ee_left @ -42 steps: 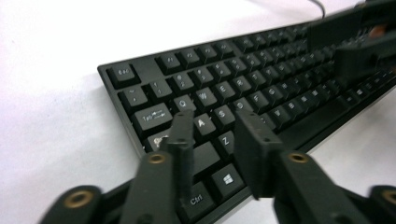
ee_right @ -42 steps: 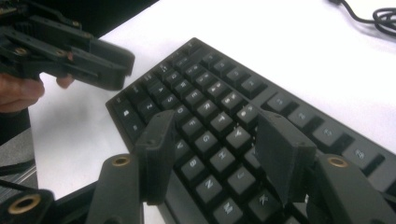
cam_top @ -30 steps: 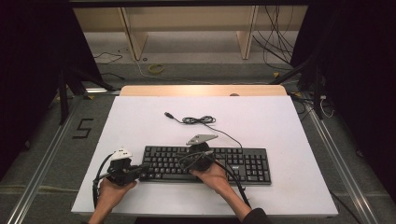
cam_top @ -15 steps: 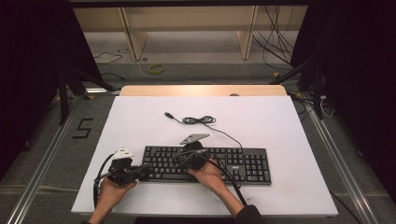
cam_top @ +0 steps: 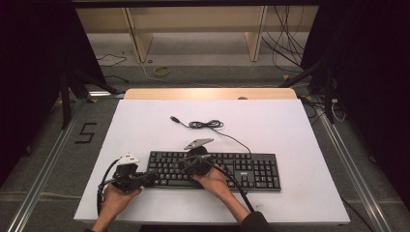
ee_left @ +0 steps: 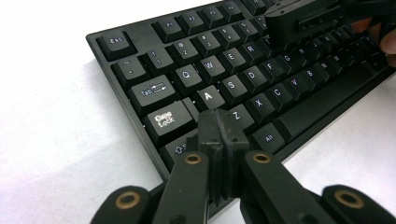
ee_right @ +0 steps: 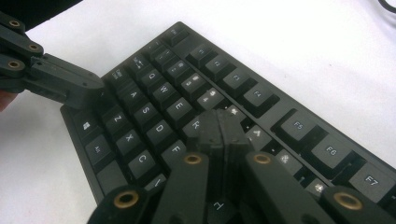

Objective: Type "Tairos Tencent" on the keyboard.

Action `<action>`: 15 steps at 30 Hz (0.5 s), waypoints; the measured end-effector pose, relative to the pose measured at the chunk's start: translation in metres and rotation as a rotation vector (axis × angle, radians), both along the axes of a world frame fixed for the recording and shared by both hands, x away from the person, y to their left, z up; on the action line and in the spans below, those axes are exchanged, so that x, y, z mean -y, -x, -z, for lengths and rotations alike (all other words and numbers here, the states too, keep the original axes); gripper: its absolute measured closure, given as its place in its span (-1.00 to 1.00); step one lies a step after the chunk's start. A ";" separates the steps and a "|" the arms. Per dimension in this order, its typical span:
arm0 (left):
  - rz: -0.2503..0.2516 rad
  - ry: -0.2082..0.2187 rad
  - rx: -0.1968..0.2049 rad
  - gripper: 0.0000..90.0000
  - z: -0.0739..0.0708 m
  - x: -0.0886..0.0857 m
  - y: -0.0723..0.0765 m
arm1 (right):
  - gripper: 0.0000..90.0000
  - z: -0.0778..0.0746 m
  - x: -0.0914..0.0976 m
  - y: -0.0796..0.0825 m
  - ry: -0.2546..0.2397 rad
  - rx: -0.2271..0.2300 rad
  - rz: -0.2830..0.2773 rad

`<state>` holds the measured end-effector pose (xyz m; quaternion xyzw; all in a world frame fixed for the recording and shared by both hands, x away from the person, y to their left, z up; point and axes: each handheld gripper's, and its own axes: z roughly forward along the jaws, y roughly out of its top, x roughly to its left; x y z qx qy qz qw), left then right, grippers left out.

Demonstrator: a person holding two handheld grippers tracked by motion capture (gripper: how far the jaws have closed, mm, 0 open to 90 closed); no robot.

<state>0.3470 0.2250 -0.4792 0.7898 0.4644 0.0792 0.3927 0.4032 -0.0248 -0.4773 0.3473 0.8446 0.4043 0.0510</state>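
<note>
A black keyboard [cam_top: 241,169] lies across the near half of the white table [cam_top: 270,130]. My left gripper [cam_top: 149,178] is at the keyboard's left end and is shut with nothing in it. In the left gripper view its tips [ee_left: 222,122] rest over the keys [ee_left: 208,98] near Shift and Z. My right gripper [cam_top: 183,166] is shut and empty over the left half of the keyboard. In the right gripper view its tips [ee_right: 223,122] sit over the keys [ee_right: 180,106] around R and T. The two grippers are close together but apart.
The keyboard's thin black cable [cam_top: 205,124] lies coiled on the table behind it, with its USB plug [cam_top: 173,118] loose. A wooden strip [cam_top: 208,93] runs along the table's far edge. Floor cables and shelf legs [cam_top: 256,34] lie beyond.
My right hand has shifted a little to the left along the keyboard. My left hand has stayed put.
</note>
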 end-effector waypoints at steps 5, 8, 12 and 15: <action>0.001 0.000 0.000 0.98 0.000 0.000 0.000 | 1.00 0.001 0.000 0.000 0.009 0.002 -0.004; 0.001 -0.001 -0.002 0.98 0.000 0.000 0.000 | 1.00 0.002 -0.001 -0.001 0.007 0.002 -0.002; -0.003 0.000 -0.010 0.98 0.001 0.001 -0.001 | 1.00 0.002 -0.001 0.000 0.005 -0.003 -0.002; 0.004 -0.028 -0.004 0.98 0.002 0.003 0.000 | 1.00 0.005 -0.003 0.001 0.018 0.004 -0.005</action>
